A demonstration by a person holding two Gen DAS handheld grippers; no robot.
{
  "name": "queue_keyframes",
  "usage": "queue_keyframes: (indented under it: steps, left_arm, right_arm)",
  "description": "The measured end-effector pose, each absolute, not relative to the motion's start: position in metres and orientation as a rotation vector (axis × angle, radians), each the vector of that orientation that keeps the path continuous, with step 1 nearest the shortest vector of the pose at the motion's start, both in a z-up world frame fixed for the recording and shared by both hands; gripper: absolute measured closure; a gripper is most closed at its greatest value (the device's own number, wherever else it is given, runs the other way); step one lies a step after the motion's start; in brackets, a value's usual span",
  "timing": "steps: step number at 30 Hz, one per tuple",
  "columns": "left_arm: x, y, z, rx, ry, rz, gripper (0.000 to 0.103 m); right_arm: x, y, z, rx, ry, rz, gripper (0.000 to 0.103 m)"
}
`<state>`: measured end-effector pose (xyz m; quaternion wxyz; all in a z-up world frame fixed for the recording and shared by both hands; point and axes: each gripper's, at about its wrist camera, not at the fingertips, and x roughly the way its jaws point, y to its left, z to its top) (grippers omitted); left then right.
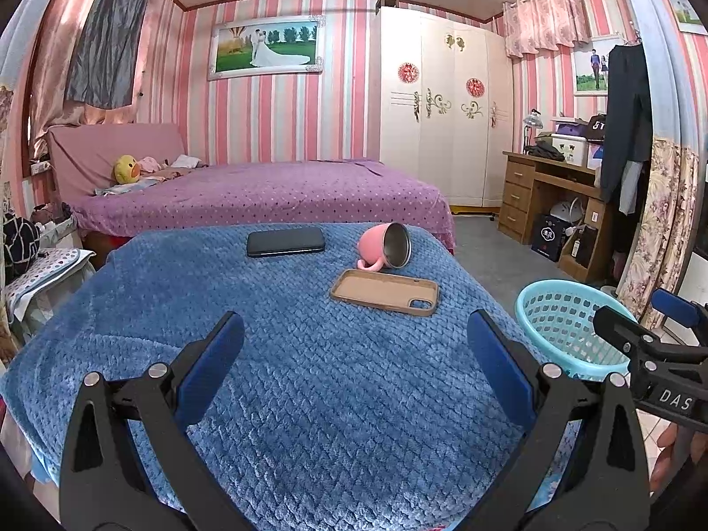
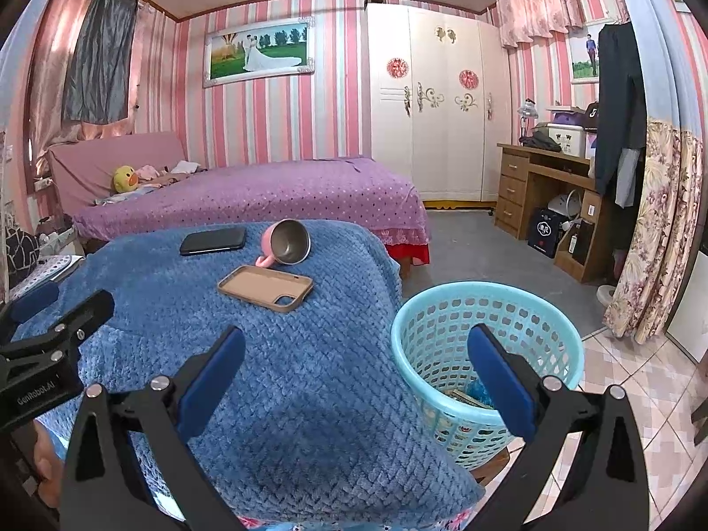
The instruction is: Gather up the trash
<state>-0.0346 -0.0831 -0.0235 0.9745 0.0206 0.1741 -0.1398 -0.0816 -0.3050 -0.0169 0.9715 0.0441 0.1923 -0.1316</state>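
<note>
My left gripper (image 1: 355,316) is open and holds nothing, hovering over the near part of a blue blanket (image 1: 309,398) that covers a table. My right gripper (image 2: 356,332) is also open with nothing in it, straddling the blanket's right edge and a light blue plastic basket (image 2: 486,286) on the floor. At the basket's bottom lie a crumpled blue wrapper and some paper (image 2: 475,394). In the left wrist view the basket (image 1: 553,284) stands to the right of the table, with the right gripper (image 1: 632,307) above it.
A black phone (image 1: 285,241), a tipped pink cup (image 1: 382,245) and a tan phone case (image 1: 385,292) lie on the far part of the blanket. Behind are a purple bed (image 1: 265,194), a white wardrobe (image 1: 442,110) and a wooden desk (image 1: 544,194).
</note>
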Motion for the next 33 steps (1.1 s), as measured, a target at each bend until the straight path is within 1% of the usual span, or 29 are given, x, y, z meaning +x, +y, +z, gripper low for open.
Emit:
queue_keyframes:
  steps: [33]
  left_arm:
    - [-0.0415, -0.0885, -0.0175, 0.047, 0.337, -0.282, 0.005]
  right_arm:
    - [-0.0845, -0.3041, -0.0150, 0.081, 0.382, -0.267, 0.005]
